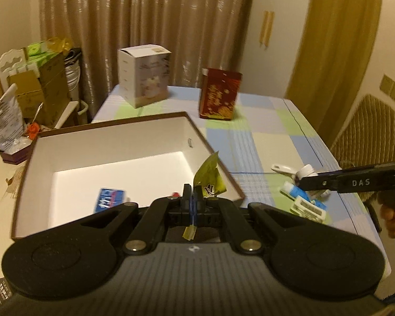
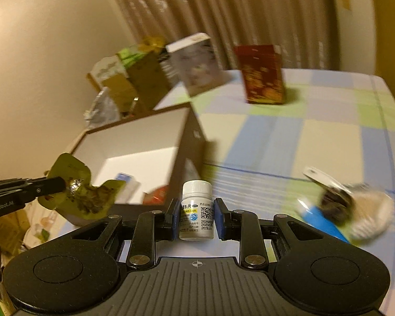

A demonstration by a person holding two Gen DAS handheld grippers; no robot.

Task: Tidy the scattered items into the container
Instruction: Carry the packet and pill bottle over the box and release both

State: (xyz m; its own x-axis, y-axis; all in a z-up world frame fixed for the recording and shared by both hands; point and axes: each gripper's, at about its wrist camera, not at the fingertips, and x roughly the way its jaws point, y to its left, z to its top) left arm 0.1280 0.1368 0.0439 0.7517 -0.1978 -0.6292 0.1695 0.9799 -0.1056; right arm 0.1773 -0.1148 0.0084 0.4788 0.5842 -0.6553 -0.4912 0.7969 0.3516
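My left gripper (image 1: 191, 193) is shut on a green snack packet (image 1: 210, 177) and holds it over the near right corner of the open white box (image 1: 113, 142). The right wrist view shows that packet (image 2: 79, 192) in the left gripper (image 2: 63, 184) beside the box (image 2: 134, 134). My right gripper (image 2: 196, 210) is shut on a white pill bottle (image 2: 196, 210), held upright between the blue pads just above the table. In the left wrist view the right gripper (image 1: 302, 180) reaches in from the right with the bottle (image 1: 306, 171) at its tip. A blue card pack (image 1: 109, 198) lies inside the box.
A blue tube (image 1: 296, 192), a white razor pack (image 1: 308, 209) and a white clip (image 1: 283, 169) lie on the checked tablecloth (image 1: 263, 137) at the right. A red carton (image 1: 220, 93) and a white carton (image 1: 144, 75) stand at the far edge. Cluttered boxes (image 1: 36, 84) stand at the left.
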